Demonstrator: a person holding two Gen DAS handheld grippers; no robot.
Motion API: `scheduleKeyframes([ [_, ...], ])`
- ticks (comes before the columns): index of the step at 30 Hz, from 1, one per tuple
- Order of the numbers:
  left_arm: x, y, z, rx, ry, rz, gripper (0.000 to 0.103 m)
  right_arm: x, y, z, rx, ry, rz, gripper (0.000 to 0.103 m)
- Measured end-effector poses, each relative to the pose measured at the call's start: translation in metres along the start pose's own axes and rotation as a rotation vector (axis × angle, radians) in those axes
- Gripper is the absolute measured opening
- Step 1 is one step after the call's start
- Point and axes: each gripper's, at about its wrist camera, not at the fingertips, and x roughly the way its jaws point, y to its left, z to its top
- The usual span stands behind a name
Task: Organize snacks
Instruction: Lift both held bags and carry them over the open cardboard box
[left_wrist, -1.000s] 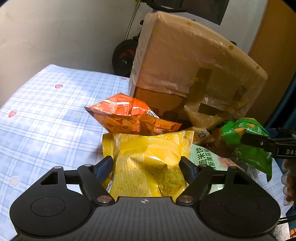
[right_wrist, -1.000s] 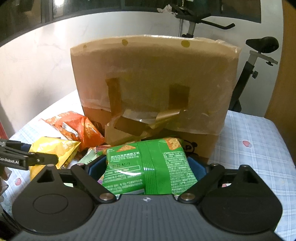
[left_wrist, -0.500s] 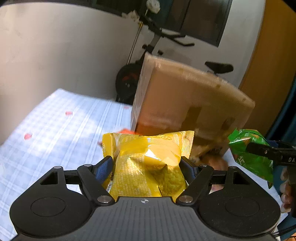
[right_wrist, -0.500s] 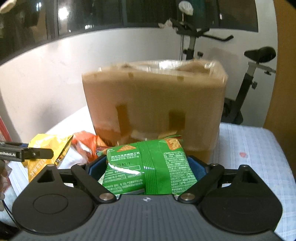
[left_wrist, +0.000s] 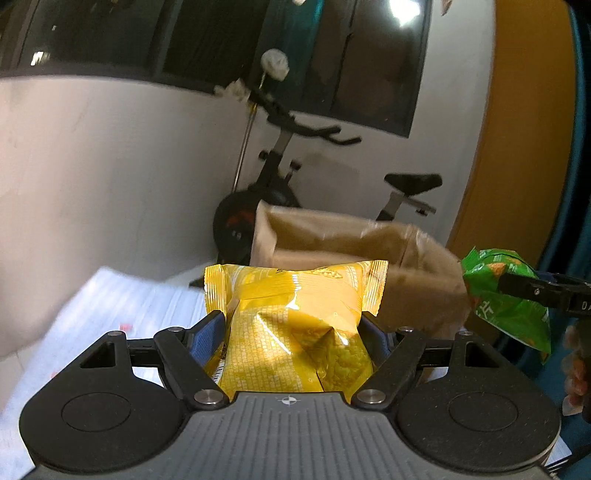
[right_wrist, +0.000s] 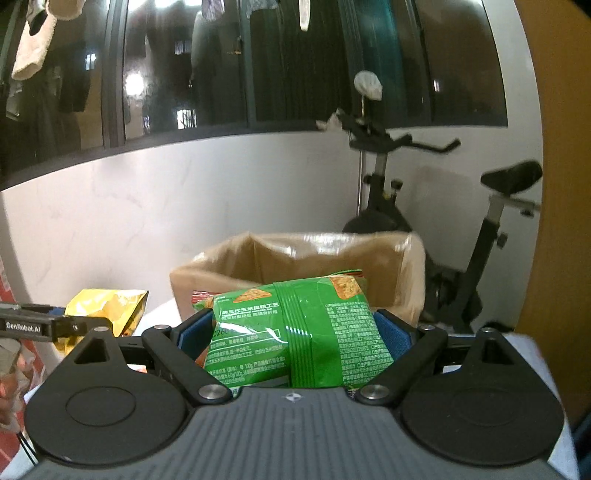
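Observation:
My left gripper (left_wrist: 293, 328) is shut on a yellow snack bag (left_wrist: 295, 325) and holds it up in the air, near the height of the open top of a brown cardboard box (left_wrist: 369, 254). My right gripper (right_wrist: 295, 332) is shut on a green snack bag (right_wrist: 295, 332), also raised, just in front of the box's open top (right_wrist: 295, 254). The green bag also shows in the left wrist view (left_wrist: 506, 299), to the right of the box. The yellow bag also shows in the right wrist view (right_wrist: 107, 306), left of the box. A red packet edge (right_wrist: 201, 295) shows inside the box.
The box stands on a bed with a light blue checked sheet (left_wrist: 110, 306). An exercise bike (right_wrist: 443, 221) stands behind the box against a white wall. A dark window (right_wrist: 258, 66) runs above. An orange panel (left_wrist: 517, 129) is at the right.
Both grippers have risen with their bags from the pile at the foot of the box to the level of its open top. The orange bag and the other snacks have dropped out of view.

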Motion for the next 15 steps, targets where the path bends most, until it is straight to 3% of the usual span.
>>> scheduleKeyframes([
  [6,0.018,-0.019,0.038,0.078,-0.068,-0.015,0.081,0.012,-0.009,0.029,-0.027,-0.051,-0.019,0.093],
  [15,0.099,-0.043,0.08,0.127,-0.084,-0.004,0.081,0.078,-0.026,0.056,-0.076,-0.049,-0.073,0.093],
])
